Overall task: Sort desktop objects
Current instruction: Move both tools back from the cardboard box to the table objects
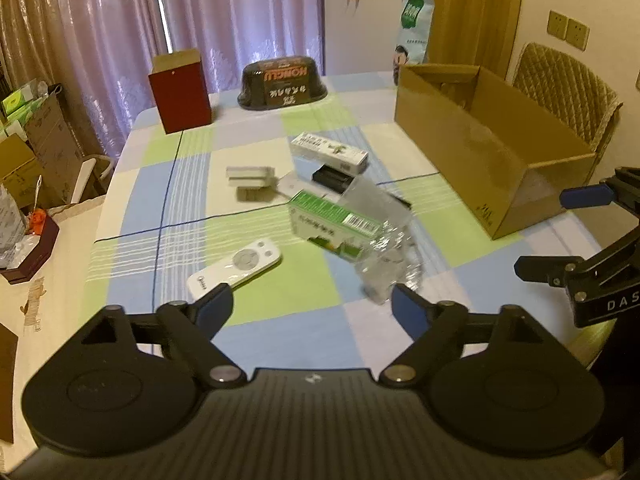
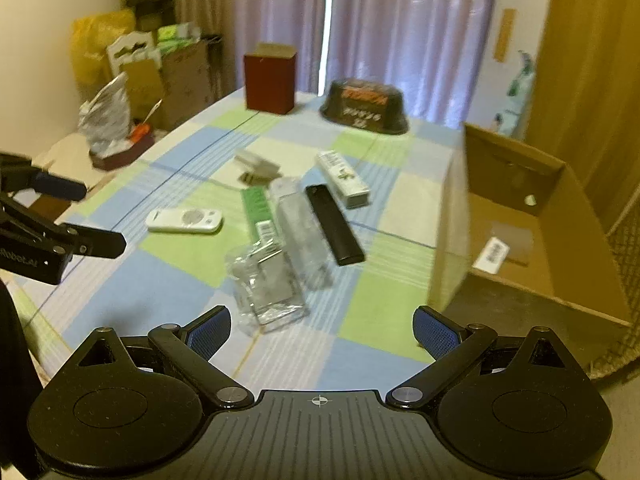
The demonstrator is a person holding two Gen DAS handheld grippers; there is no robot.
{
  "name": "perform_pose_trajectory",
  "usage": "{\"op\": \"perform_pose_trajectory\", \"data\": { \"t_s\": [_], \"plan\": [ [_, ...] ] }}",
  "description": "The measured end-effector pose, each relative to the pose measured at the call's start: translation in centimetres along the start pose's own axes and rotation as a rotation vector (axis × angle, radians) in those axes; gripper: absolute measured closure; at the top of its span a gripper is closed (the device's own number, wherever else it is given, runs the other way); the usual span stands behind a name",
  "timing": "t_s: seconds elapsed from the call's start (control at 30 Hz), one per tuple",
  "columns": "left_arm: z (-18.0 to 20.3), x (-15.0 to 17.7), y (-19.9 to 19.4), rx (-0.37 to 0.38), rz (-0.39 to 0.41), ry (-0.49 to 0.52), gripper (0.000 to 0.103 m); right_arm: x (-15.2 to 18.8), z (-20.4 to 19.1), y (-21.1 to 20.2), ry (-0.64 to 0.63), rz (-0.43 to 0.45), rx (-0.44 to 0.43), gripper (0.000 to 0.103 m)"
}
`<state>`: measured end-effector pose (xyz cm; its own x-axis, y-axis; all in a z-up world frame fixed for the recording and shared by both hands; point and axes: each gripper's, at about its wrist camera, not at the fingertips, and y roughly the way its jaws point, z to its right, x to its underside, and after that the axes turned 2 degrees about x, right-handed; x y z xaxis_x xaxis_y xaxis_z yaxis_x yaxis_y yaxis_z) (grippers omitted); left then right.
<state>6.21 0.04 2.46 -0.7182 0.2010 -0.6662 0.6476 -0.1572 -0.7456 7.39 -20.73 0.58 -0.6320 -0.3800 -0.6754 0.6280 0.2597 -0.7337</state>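
Okay, checked tablecloth (image 1: 256,332), curtains (image 1: 240,12) far | black remote (image 2: 335,224) mid-table, long axis near-far, beside clear wrapper (image 2: 272,280) | cardboard box (image 2: 516,240) right | my left gripper (image 1: 312,306) and right gripper (image 2: 322,330) both spread, empty

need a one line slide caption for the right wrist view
Open right gripper hovers over a checked tablecloth strewn with a white remote, black remote and clear plastic packaging, cardboard box alongside.

Table (image 1: 256,344) covered by checked cloth. Lying on it: white remote (image 1: 236,268), green box (image 1: 332,226), black remote (image 2: 335,224), crumpled clear plastic (image 1: 386,240). Open cardboard box (image 1: 492,148) at right edge.
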Motion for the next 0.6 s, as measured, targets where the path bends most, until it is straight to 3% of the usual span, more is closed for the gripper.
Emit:
{"op": "perform_pose_trajectory", "data": {
  "t_s": [0.6],
  "plan": [
    [-4.8, 0.7, 7.0, -0.001, -0.052, 0.107, 0.011, 0.6, -2.4, 10.5, -0.260, -0.110, -0.121, 0.004]
  ]
}}
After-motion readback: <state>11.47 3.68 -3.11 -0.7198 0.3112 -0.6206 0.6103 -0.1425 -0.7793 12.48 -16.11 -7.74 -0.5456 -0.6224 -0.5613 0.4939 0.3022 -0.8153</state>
